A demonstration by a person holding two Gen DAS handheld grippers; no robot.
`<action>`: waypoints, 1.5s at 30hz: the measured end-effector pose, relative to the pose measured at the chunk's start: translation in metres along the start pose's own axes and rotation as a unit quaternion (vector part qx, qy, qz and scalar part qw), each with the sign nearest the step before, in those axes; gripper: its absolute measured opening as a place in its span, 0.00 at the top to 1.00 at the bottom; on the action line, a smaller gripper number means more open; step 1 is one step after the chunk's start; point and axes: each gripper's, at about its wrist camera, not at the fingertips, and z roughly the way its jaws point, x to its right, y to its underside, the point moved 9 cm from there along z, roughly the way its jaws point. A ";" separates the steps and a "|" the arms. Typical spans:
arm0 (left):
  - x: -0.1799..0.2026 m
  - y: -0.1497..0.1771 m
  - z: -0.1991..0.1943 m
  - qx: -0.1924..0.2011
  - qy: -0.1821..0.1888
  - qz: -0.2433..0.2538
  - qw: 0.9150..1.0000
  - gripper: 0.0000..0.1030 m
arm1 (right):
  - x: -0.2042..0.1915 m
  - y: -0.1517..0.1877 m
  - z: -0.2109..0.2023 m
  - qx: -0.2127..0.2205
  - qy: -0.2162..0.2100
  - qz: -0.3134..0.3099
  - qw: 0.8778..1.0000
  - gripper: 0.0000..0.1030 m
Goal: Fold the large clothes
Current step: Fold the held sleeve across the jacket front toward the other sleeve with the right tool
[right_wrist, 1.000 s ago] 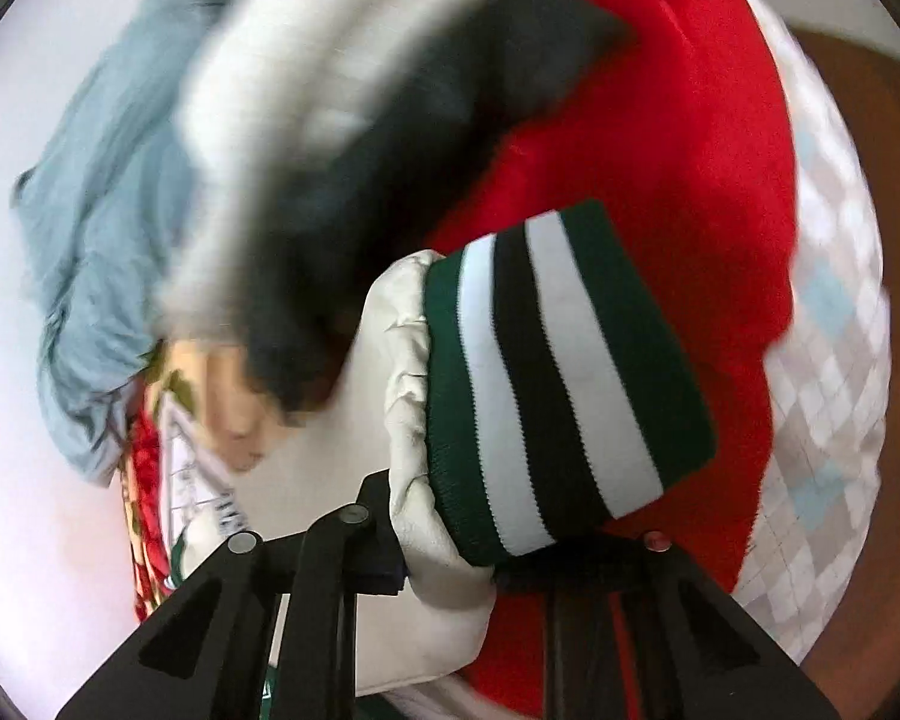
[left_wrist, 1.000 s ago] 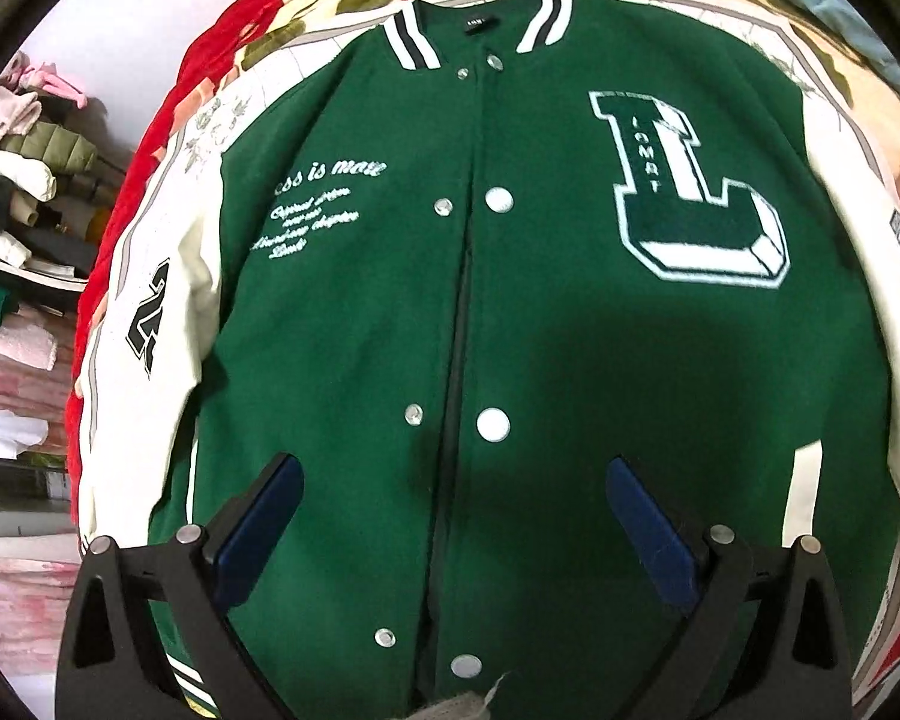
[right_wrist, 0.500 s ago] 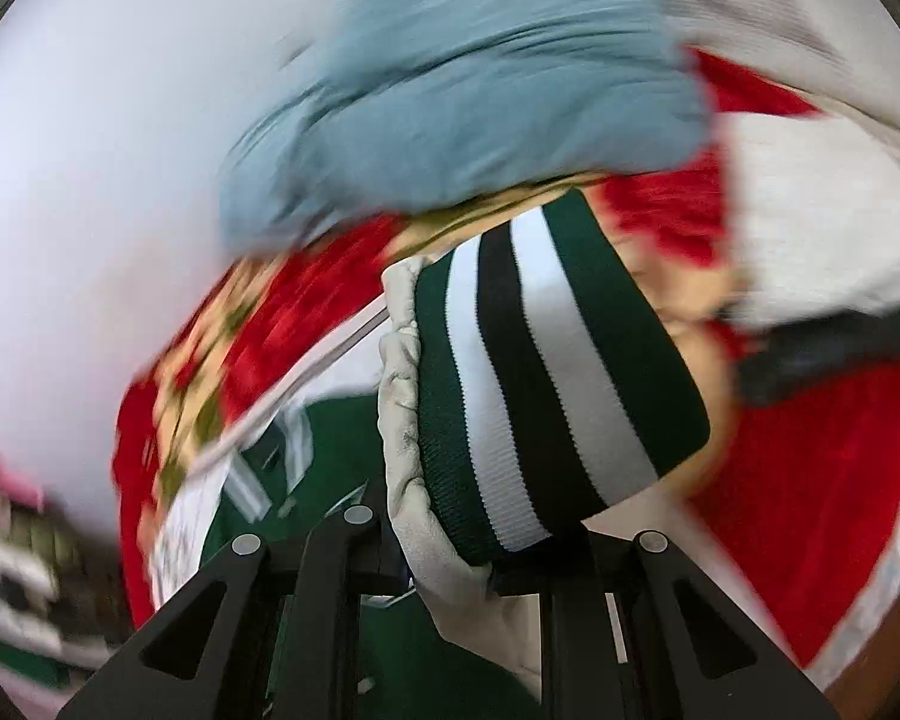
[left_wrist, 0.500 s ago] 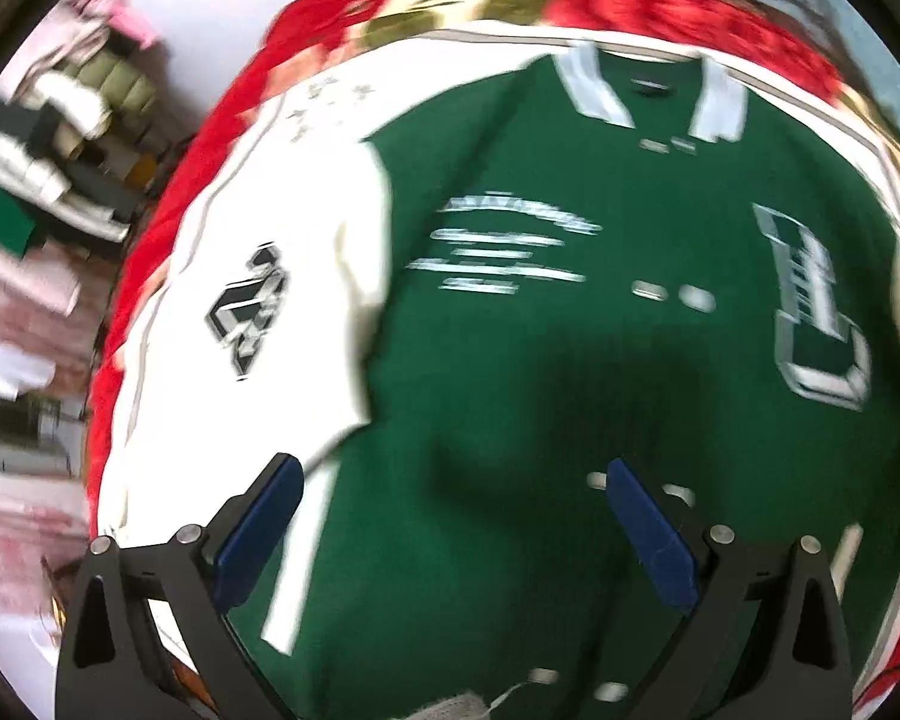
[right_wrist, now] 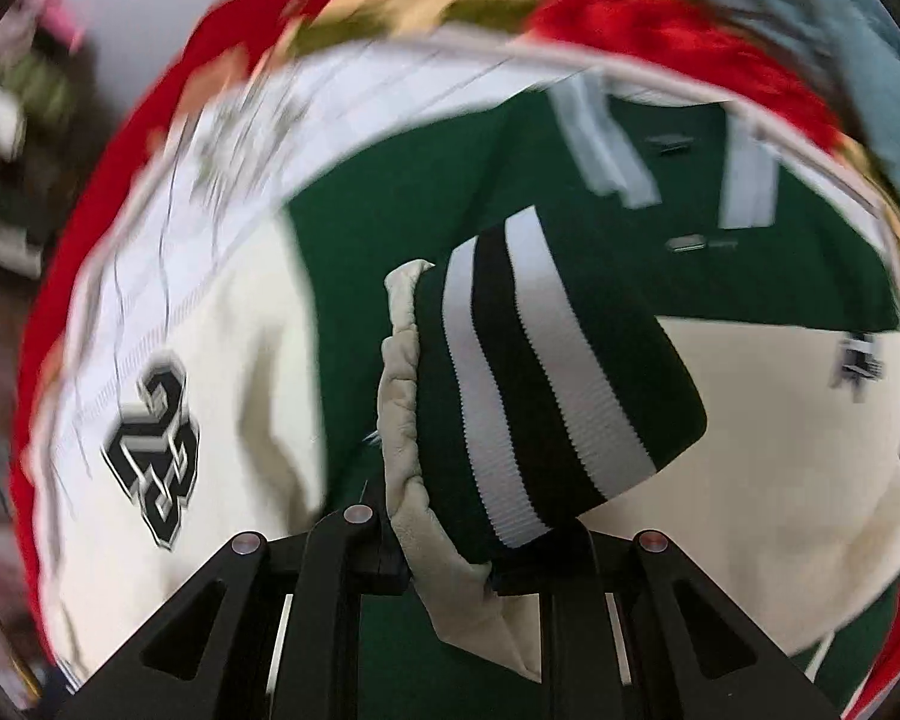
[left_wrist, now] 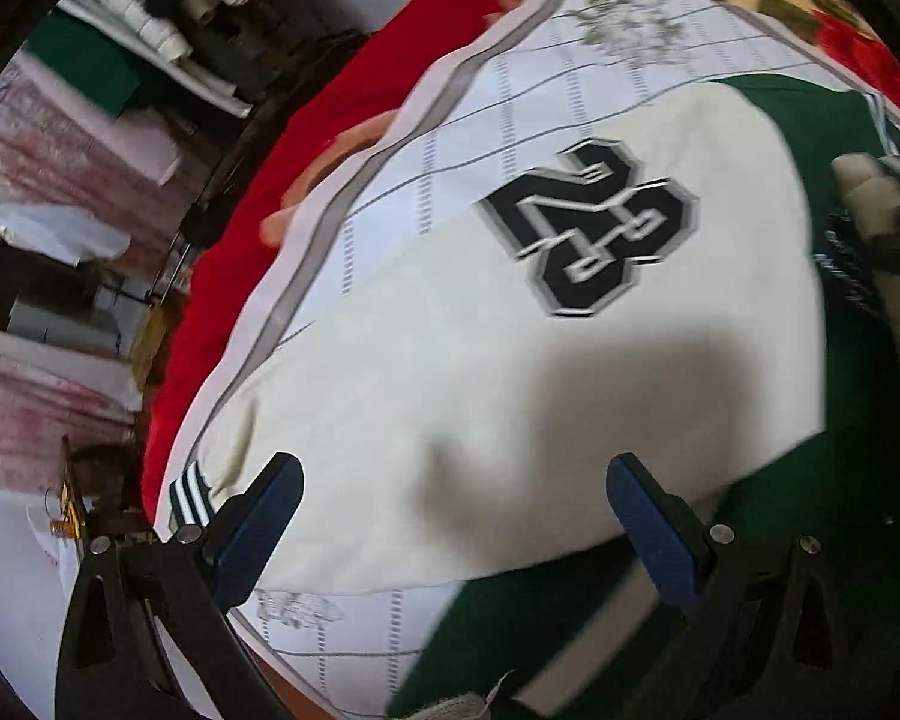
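Note:
A green varsity jacket (right_wrist: 402,210) with cream sleeves lies face up on the bed, its striped collar (right_wrist: 606,138) at the top. My left gripper (left_wrist: 450,474) hovers open over the cream sleeve (left_wrist: 510,390) with the black number patch (left_wrist: 588,234); nothing is between its blue pads. That sleeve's striped cuff (left_wrist: 189,495) shows beside the left finger. My right gripper (right_wrist: 450,564) grips the other sleeve by its green, white and black striped cuff (right_wrist: 546,384), above the jacket's chest. Its jaws are opening slightly, with the cuff still pinched between them.
A white gridded sheet (left_wrist: 510,96) lies under the jacket on a red floral blanket (left_wrist: 306,138). Shelves of folded clothes (left_wrist: 150,48) stand beyond the bed's left edge. A blue-grey garment (right_wrist: 858,30) lies past the collar at the top right.
My left gripper slid left from the jacket's buttoned front to over the numbered sleeve. My right gripper swung the cuffed sleeve from over the red blanket across onto the jacket's chest, rolling as it went.

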 end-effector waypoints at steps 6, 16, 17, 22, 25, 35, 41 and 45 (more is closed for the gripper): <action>-0.015 0.005 0.000 -0.010 0.020 -0.015 1.000 0.00 | -0.007 0.010 -0.029 0.006 -0.123 0.019 0.992 0.19; 0.040 -0.014 -0.040 0.026 0.069 0.032 0.997 0.00 | 0.230 0.095 -0.107 0.012 -0.064 0.262 0.963 0.19; 0.048 -0.016 -0.042 0.032 0.069 0.040 0.996 0.00 | 0.255 0.108 -0.103 0.008 -0.048 0.284 0.958 0.20; 0.081 -0.023 -0.038 0.045 0.065 0.063 0.995 0.00 | 0.335 0.148 -0.061 -0.007 0.005 0.331 0.944 0.69; 0.088 -0.018 -0.029 0.030 0.062 0.062 0.996 0.00 | 0.364 0.164 -0.047 -0.028 0.100 0.314 0.944 0.70; -0.027 0.056 -0.002 -0.090 0.097 -0.118 0.984 0.00 | 0.282 0.152 -0.105 -0.033 0.023 0.245 0.969 0.59; -0.099 0.112 0.042 -0.141 0.190 -0.333 0.913 0.00 | 0.162 0.127 -0.094 -0.064 -0.062 0.139 0.986 0.54; -0.129 0.121 0.086 -0.135 0.228 -0.453 0.851 0.04 | 0.110 0.125 -0.079 -0.074 -0.087 0.104 0.988 0.54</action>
